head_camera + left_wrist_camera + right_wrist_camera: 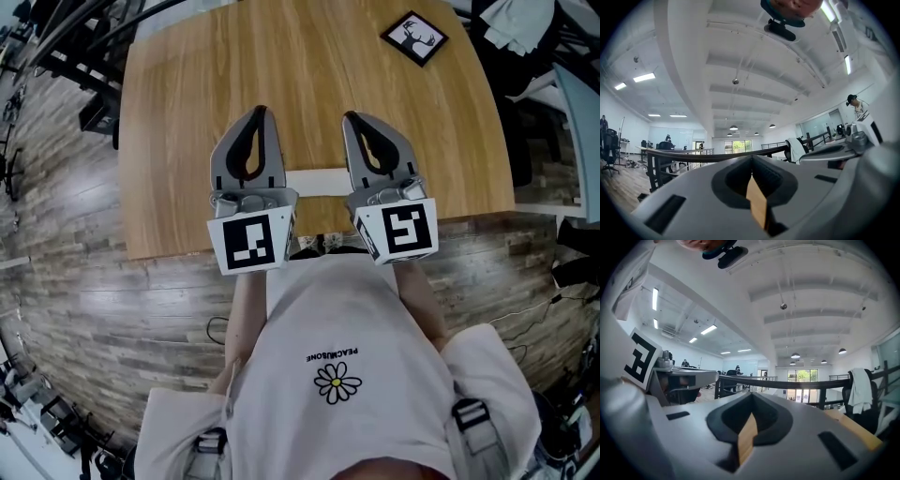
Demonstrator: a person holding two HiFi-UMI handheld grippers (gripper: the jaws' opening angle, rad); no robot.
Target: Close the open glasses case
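Observation:
In the head view a white glasses case lies on the wooden table near its front edge. Only a flat strip of it shows between the two grippers, and I cannot tell how its lid stands. My left gripper hangs above the table to the left of the case, jaws together, nothing between them. My right gripper is held to the right of the case, also shut and empty. Both gripper views look level across the room; the left gripper and right gripper show closed jaws and no case.
A small black framed deer picture lies at the table's far right corner. Dark chairs and cables stand beyond the left edge, and clutter sits to the right. The person's torso is close to the front edge.

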